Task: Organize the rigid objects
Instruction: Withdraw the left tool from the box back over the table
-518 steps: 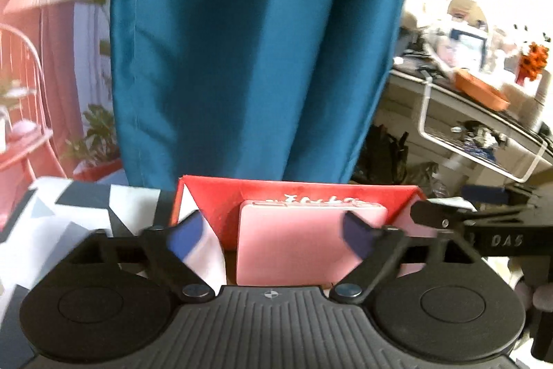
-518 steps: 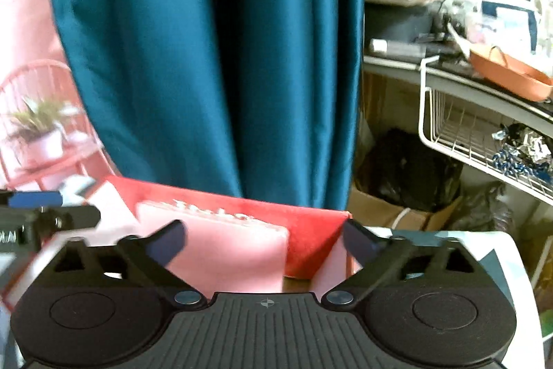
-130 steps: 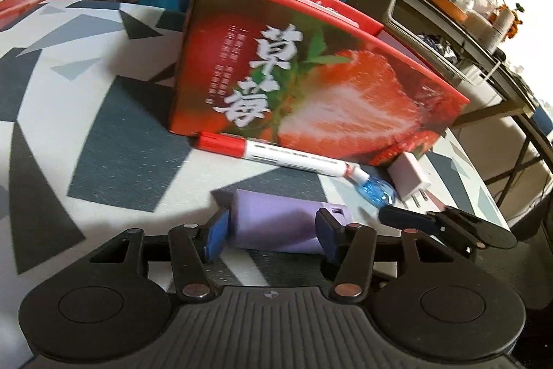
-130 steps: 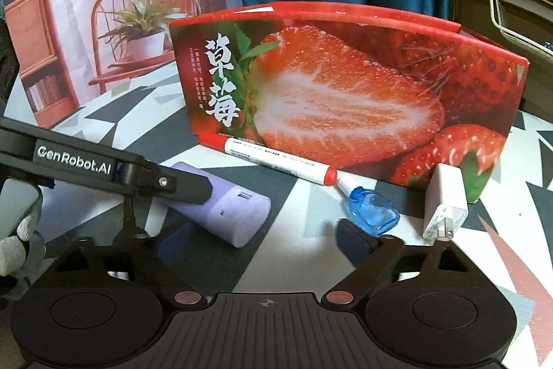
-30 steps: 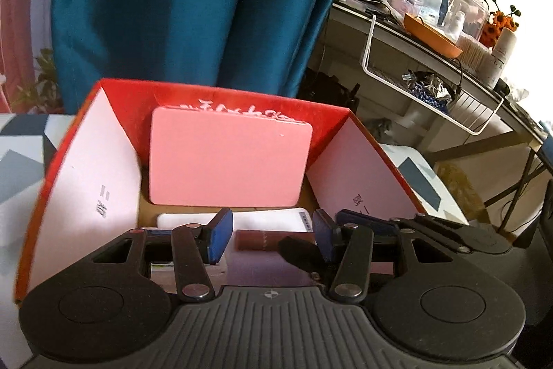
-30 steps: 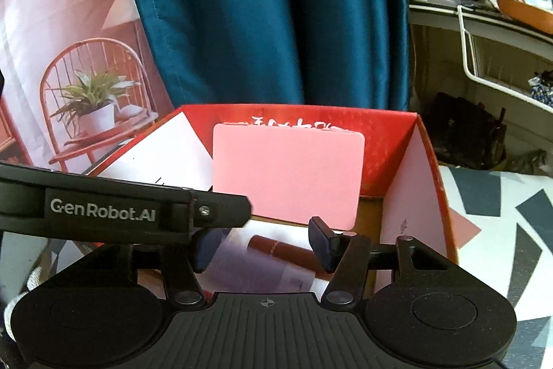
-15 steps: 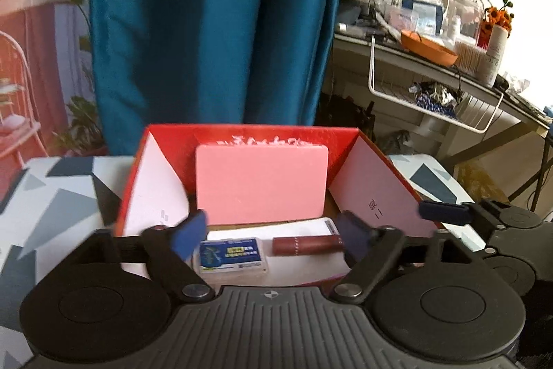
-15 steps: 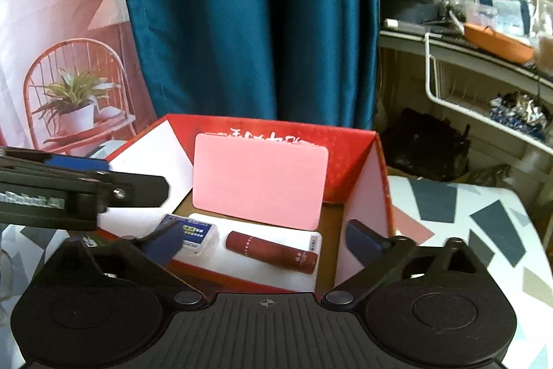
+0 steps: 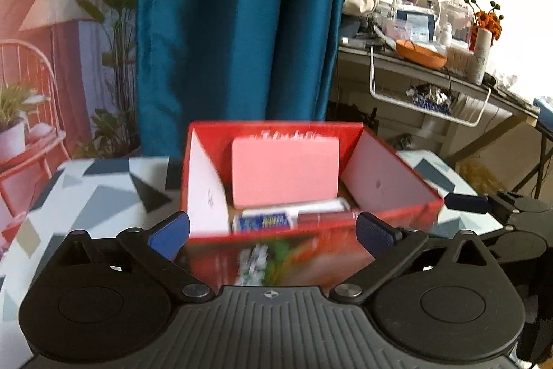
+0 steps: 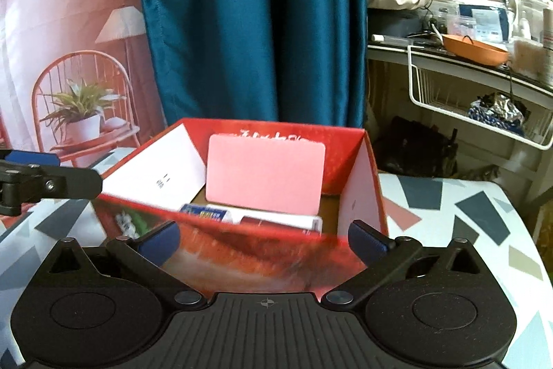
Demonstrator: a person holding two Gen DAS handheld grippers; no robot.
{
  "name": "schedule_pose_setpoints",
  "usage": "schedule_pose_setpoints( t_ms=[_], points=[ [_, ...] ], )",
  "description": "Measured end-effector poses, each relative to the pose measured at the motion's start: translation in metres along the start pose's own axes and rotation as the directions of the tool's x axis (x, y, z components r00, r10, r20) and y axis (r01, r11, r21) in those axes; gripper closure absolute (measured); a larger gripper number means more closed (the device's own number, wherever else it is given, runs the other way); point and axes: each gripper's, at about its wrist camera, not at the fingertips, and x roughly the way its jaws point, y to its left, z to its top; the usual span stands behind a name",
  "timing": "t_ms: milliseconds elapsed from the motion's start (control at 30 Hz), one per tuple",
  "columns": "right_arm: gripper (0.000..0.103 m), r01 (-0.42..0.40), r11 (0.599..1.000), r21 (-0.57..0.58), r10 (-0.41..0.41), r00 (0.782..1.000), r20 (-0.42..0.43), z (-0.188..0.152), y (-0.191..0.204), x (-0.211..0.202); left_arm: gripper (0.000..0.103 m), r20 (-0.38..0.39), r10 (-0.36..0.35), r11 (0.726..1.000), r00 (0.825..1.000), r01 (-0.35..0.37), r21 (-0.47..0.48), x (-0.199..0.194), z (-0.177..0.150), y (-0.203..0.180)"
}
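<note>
Cardboard box (image 9: pixel 304 230), judged light, stiff but crushable; best gripped by a side wall. Left fingers (image 9: pixel 168 232) and right fingers (image 10: pixel 368 246) just spread wide, empty.

box front (image 9: pixel 276 260) blurred, contents partly hidden

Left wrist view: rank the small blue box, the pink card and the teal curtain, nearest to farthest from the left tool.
1. Small blue box: flat on the red box's floor, just past the near wall, nearest the open left tool.
2. Pink card: upright against the far wall.
3. Teal curtain: behind the box, farthest.
</note>
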Motion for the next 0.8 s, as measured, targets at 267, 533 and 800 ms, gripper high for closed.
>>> schedule_pose_setpoints(
  t_ms=[267,533,800],
  points=[
    [0.000,-0.023,1.000,-0.007,0.023,0.998,-0.052,-0.049,0.017,0.001,0.000,-0.051,0.035,0.997,0.998,-0.039,-0.073,-0.005,-0.060,0.024],
    [0.001,-0.094,0.994,-0.051,0.084,0.980,-0.180,-0.103,0.051,0.009,0.000,-0.095,0.106,0.986,0.990,-0.117,-0.120,-0.007,-0.105,0.037],
    [0.001,-0.187,0.972,-0.145,0.152,0.962,-0.228,-0.114,0.093,0.016,0.002,-0.117,0.131,0.975,0.985,-0.149,-0.167,-0.010,-0.119,0.050]
  ],
)
